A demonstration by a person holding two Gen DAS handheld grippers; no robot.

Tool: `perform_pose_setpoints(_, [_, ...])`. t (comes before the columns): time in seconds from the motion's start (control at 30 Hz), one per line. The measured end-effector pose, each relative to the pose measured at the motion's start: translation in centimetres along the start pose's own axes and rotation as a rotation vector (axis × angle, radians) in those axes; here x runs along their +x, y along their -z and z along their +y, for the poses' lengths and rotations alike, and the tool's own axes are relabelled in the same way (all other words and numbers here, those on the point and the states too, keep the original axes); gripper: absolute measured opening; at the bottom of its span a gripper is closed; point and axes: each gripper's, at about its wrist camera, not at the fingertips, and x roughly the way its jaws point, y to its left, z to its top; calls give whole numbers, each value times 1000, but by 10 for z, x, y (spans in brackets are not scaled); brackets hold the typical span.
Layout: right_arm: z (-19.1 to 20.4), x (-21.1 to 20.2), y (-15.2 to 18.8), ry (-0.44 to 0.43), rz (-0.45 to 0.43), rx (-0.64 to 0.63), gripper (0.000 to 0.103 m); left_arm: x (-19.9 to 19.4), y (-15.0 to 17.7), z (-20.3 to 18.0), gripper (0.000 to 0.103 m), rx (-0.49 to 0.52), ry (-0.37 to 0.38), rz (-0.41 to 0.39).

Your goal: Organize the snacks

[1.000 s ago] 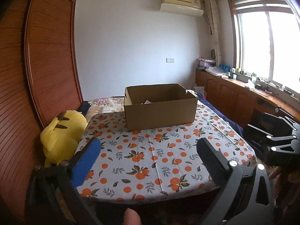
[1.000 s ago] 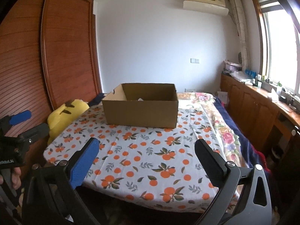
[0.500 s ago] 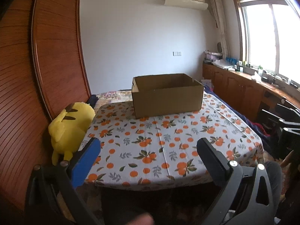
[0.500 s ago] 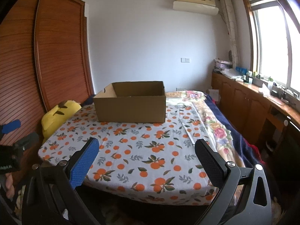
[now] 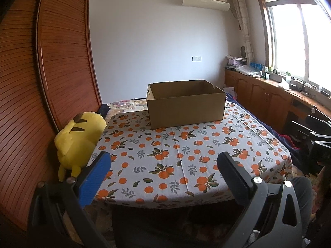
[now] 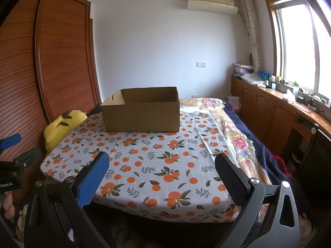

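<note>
While your left gripper [image 5: 163, 163] and right gripper [image 6: 161, 163] hover before the near edge of the orange-print cloth [image 5: 186, 150], fingers spread, nothing between them, the cardboard box [image 5: 186, 105] sits open at its far end; left unit's label reads "Robot.AI", start cut off

The cardboard box [image 5: 186, 105] walls hide its floor in both views; the yellow plush toy [image 6: 60, 128] sits partly behind the bed [image 6: 144, 165] edge.

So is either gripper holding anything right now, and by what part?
Nothing is held. The left gripper and right gripper both have open, empty jaws, short of the cardboard box.
</note>
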Motion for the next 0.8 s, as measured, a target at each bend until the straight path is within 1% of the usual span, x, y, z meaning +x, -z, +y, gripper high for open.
perform_pose_setpoints(0.6, [0, -3, -3, 2, -2, -2, 103, -10, -5, 0, 103, 0, -5, -25])
perform_pose_setpoints(0.8, [3, -8, -11, 7, -15, -8, 103, -15, -8, 1, 103, -8, -7, -38])
